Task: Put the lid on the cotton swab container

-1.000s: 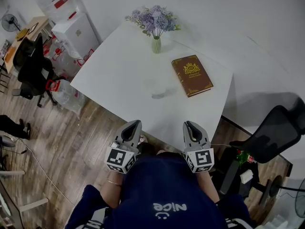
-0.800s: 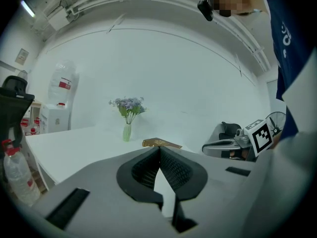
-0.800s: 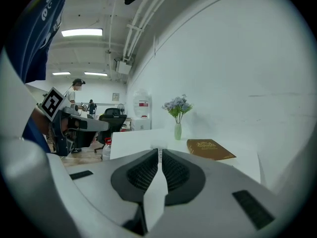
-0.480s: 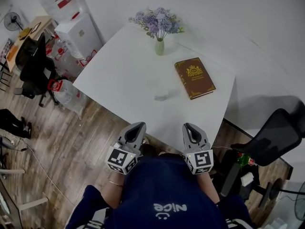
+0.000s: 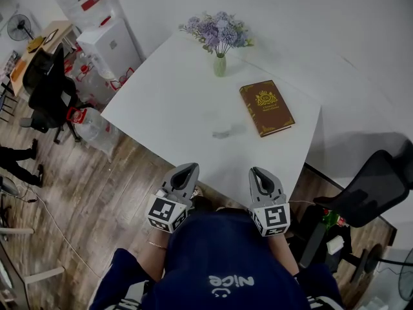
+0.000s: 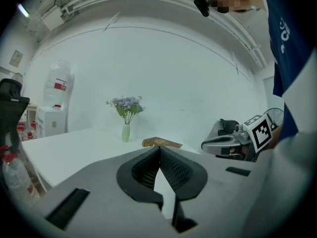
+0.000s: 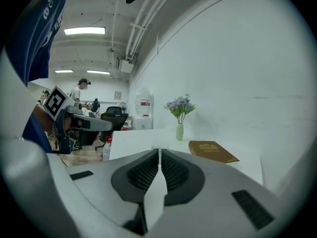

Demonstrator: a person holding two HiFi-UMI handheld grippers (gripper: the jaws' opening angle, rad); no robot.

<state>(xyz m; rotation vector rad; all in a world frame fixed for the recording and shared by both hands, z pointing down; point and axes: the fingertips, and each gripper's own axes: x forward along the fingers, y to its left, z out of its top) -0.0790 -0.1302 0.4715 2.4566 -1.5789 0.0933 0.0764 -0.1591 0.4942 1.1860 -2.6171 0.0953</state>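
Note:
A small clear cotton swab container (image 5: 223,134) stands near the middle of the white table (image 5: 161,102). It shows faintly just beyond my right jaw tips as the container (image 7: 158,145) in the right gripper view. A faint pale patch (image 5: 208,116) lies a little behind it; I cannot tell whether it is the lid. My left gripper (image 5: 188,170) and right gripper (image 5: 258,173) hover side by side at the table's near edge, both shut and empty. In the left gripper view the left gripper (image 6: 159,148) points across the table, with the right gripper (image 6: 224,144) beside it.
A brown book (image 5: 267,108) lies to the right of the container. A green vase of purple flowers (image 5: 220,63) stands at the far edge. A black office chair (image 5: 373,185) is at the right, another chair (image 5: 44,86) and a water dispenser (image 5: 106,39) at the left.
The head view has shifted slightly, so the table and its things sit a little further right and lower in the picture. Both grippers stay in place.

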